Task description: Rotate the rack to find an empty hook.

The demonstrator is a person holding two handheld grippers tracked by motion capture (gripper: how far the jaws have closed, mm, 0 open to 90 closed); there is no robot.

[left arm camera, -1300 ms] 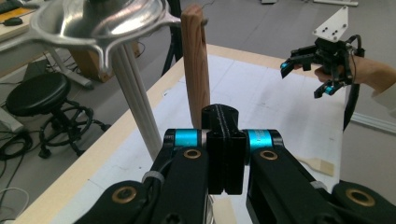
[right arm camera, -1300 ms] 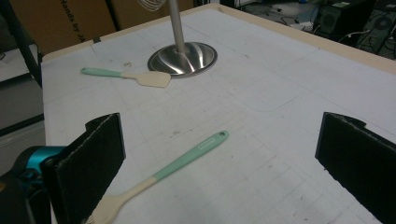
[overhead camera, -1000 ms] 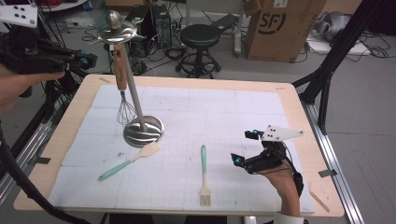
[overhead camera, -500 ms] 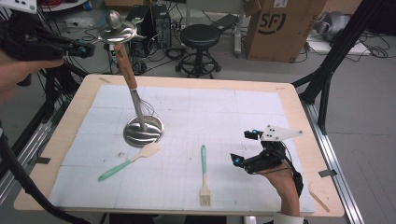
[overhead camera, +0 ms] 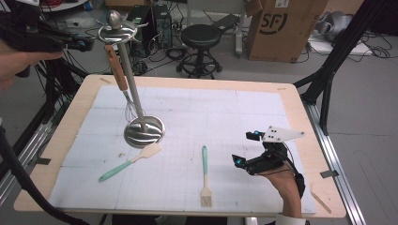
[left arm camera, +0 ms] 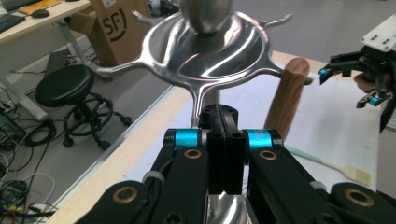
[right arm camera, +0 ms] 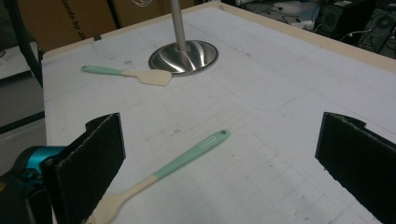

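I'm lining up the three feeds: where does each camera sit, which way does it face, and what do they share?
High view: above the person's side, looking forward and down on the table; both forearms enter, right gripper open.
Left gripper view: rides the left gripper, jaws shut, facing the rack and whisk.
Right gripper view: between open jaws, facing the brush, spatula and rack base.
Shared: all three show the rack and brush.

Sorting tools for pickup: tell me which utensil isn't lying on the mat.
The whisk with the wooden handle: it hangs from the steel rack, while the spatula and pastry brush lie flat.
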